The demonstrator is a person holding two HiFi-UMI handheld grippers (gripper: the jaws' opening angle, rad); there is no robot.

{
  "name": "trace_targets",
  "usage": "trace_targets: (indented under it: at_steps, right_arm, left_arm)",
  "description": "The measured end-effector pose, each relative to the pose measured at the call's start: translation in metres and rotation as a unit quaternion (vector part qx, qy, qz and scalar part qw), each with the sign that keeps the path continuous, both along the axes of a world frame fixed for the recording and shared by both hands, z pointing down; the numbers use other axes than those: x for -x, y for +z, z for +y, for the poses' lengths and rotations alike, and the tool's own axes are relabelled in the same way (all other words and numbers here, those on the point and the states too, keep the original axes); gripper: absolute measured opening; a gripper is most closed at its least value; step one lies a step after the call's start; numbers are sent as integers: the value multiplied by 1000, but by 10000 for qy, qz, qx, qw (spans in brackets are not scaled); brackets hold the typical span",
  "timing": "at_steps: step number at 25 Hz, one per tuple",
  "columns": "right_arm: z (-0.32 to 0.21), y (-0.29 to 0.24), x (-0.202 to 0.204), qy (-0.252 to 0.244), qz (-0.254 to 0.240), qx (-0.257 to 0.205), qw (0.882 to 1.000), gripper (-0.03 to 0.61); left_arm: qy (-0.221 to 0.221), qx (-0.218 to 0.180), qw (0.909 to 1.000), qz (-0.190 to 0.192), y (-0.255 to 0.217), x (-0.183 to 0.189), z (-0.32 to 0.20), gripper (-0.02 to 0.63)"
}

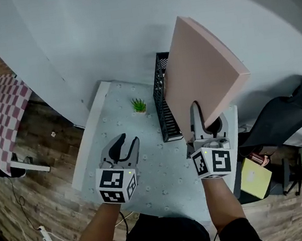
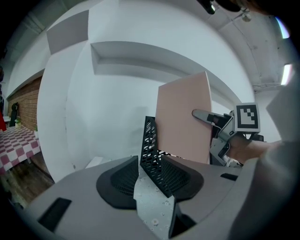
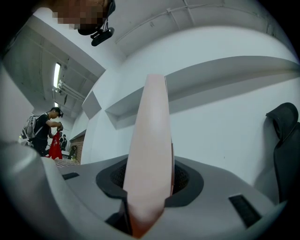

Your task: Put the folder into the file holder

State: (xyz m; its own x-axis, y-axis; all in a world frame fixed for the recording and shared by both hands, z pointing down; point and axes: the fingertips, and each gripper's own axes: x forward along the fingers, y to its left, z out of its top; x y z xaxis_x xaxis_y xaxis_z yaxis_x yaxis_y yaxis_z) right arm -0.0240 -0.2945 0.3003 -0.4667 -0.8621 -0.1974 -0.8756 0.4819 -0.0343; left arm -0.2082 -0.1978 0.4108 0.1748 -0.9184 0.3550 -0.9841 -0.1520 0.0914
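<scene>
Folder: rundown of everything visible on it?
The folder is plain pale pink, thick and closed, matte like card or plastic. The right gripper clamps its lower edge, holding it on edge and tilted above the table, beside the black mesh file holder, not yet in it. Nothing else visibly touches it.

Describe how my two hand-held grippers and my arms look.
The left hand-held gripper and the right hand-held gripper look alike. Each has a pale grey body, curved grey jaws with black textured pads, and a cube of black-and-white square markers with a small green light. The forearms behind them are bare, and dark clothing shows at the bottom edge.
</scene>
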Motion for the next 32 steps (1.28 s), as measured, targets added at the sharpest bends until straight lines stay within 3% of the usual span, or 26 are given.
trace_targets:
  at_steps: [32]
  right_arm:
    - [-27, 56, 32, 548, -58, -543, 9970, 175]
  left_arm:
    - [357, 574, 9976, 166, 85, 6, -39, 155]
